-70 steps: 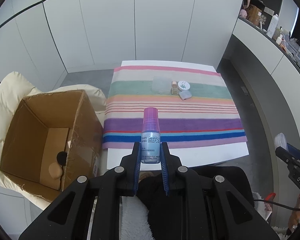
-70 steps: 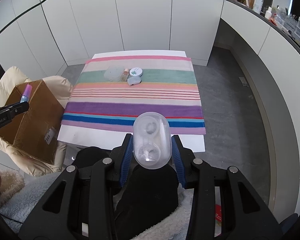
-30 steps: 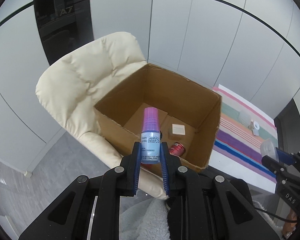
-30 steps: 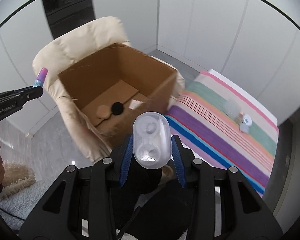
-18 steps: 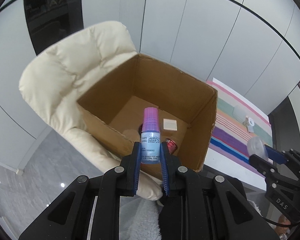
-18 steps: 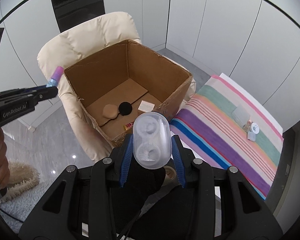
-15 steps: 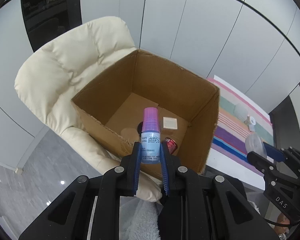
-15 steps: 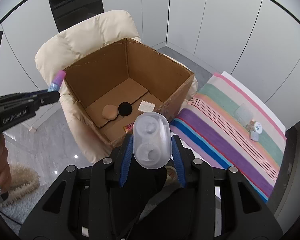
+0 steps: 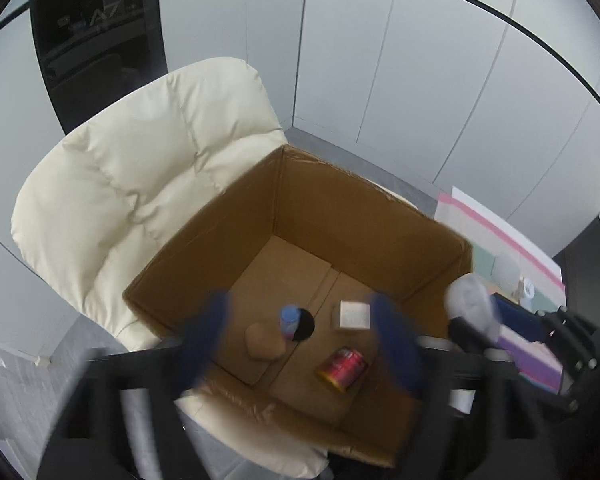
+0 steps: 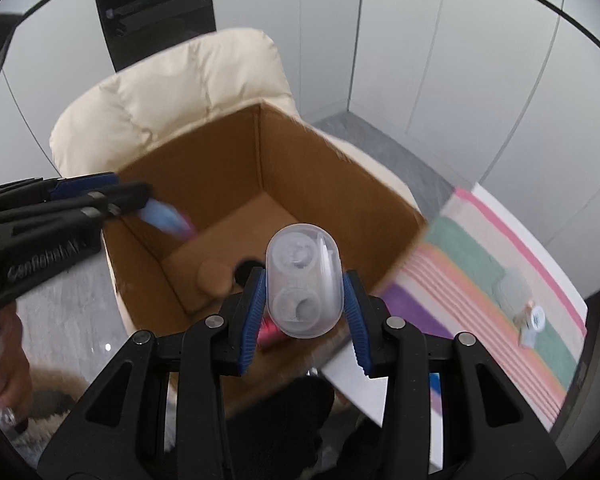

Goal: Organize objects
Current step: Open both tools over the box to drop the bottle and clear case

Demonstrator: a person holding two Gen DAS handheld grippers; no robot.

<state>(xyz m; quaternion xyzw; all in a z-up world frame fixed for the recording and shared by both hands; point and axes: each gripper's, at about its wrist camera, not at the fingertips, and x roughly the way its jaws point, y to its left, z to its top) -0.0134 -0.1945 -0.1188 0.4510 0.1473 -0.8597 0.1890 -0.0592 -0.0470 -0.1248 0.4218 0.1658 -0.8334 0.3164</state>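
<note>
While both tongs hang over the box, this is how things stand:

Left tongs: the left gripper (image 9: 300,344) is blurred in its own view. Its blue jaws are swinging wide apart and nothing is between them.

Little bottle: the small blue bottle (image 9: 290,322) with the purple cap is out of the left tongs and inside the box, low over the floor of it. In the left view we look nearly straight down at one round end, so its long side runs away from the camera. In the right view it is a blurred streak, tilted, with the purple end lower and to the right. I cannot tell if it has landed.

Right tongs: the right gripper (image 10: 305,308) has the clear oval case (image 10: 304,282) between its blue pads. Its jaws are just starting to part, and the pads look very close to the sides of the case. The long side of the case points forward along the fingers, over the near edge of the box.

Box: the cardboard box (image 9: 364,216) sits open on a cream chair (image 9: 140,160). On its floor lie a tan round pad (image 9: 264,340), a black round thing (image 9: 304,324), a small white box (image 9: 354,314) and a red can (image 9: 342,368) on its side.

Table: a striped cloth (image 10: 496,280) covers the table to the right, with a few small things far off on it.
</note>
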